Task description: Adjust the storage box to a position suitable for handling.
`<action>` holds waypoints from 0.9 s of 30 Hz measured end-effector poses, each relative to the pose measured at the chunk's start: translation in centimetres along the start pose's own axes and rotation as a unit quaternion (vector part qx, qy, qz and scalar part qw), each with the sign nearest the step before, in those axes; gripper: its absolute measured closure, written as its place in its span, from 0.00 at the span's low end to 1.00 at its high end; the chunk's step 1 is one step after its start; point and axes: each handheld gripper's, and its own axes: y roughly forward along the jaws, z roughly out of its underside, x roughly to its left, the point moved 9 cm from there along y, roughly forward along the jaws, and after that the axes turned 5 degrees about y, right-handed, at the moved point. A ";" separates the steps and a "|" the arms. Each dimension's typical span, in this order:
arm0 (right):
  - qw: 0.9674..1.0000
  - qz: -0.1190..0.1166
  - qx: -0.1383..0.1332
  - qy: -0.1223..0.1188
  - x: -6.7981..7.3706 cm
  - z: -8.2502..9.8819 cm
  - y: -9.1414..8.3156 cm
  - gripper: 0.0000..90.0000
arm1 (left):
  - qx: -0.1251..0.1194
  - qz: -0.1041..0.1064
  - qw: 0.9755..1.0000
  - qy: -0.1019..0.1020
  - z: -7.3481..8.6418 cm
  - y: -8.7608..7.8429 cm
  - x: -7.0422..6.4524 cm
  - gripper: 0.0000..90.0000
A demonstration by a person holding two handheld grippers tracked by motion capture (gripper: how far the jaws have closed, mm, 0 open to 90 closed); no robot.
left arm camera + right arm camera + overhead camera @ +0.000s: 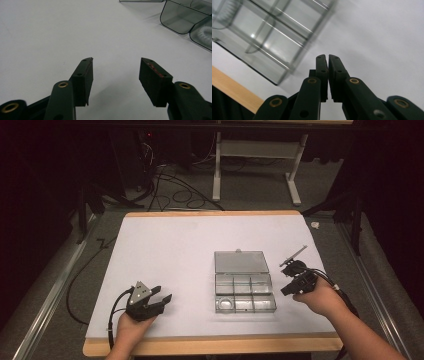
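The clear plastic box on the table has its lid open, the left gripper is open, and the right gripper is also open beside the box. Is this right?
Not quite. The right gripper is shut, with nothing between its jaws, as the right gripper view shows. The rest holds: the clear plastic box lies with its lid open, and the left gripper is open.

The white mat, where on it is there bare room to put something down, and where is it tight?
The white mat lies bare across its far strip and the wide left half, between its left edge and the clear compartment box. The left gripper takes the near left corner. It is tight at the right, where the right gripper sits beside the box and its open lid.
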 end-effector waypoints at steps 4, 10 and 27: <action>1.000 0.001 -0.005 0.015 -1.0 0.7 0.4 0.96 | -0.001 -0.001 1.000 0.000 0.0 0.0 0.0 0.51; 0.999 -0.005 -0.023 0.040 -2.5 2.0 1.7 0.95 | 0.000 -0.002 1.000 -0.002 0.0 0.0 0.0 0.51; 0.984 -0.002 -0.160 0.078 -3.0 3.8 3.0 0.93 | 0.000 -0.005 1.000 0.001 0.0 0.1 0.1 0.51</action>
